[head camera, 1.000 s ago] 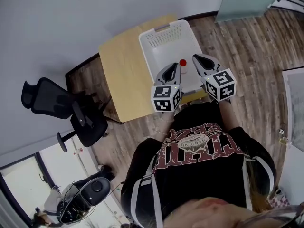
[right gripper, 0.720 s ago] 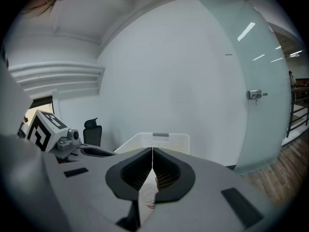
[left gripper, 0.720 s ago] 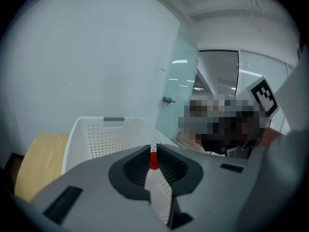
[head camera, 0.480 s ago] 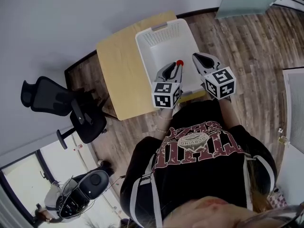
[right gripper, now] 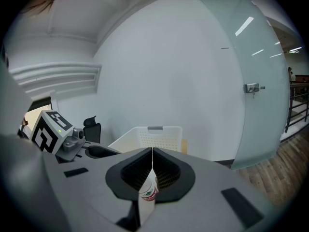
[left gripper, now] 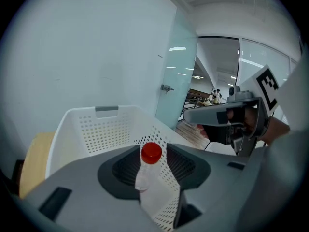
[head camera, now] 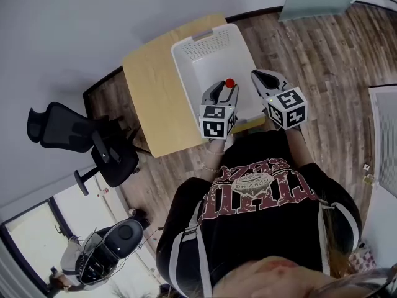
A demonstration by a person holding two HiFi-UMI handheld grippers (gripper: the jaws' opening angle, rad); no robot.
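Left gripper (left gripper: 152, 154), low centre of its own view, has its jaws apart, with a red-capped bottle (left gripper: 146, 172) upright between them. Right gripper (right gripper: 152, 150) has its jaws together at the tips; a white labelled thing (right gripper: 148, 191) shows in the slit under them, perhaps lying beyond. In the head view both sit over the lower end of the basket (head camera: 211, 42), upper centre, on a table (head camera: 149, 98)

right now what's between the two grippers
A red-capped bottle, at the open jaws of the left gripper, over the white basket; the head view shows it.
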